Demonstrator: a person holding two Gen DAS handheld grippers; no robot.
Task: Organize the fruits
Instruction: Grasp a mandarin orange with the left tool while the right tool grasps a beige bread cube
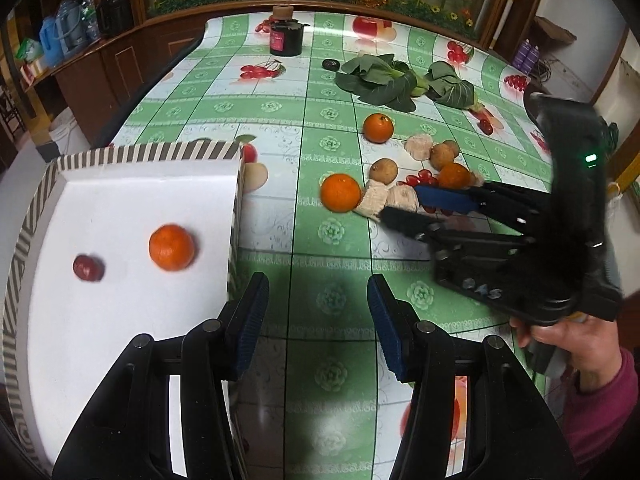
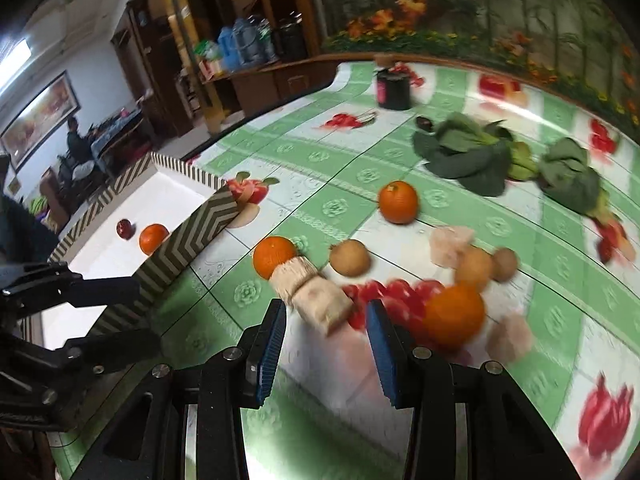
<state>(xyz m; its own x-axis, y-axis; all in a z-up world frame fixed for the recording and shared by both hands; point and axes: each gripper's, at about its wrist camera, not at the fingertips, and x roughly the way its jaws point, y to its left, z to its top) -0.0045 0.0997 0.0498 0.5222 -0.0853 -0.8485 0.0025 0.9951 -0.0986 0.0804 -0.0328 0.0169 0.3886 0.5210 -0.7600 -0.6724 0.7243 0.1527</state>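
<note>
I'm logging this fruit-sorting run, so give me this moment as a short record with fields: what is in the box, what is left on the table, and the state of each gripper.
box: white tray with striped rim
in box: one orange mandarin and a small dark red fruit
oranges on table: three
brown round fruits on table: three
other items: leafy greens, dark jar, pale beige chunks
left gripper: open, empty, beside the box
right gripper: open, empty, by the beige chunks
</note>
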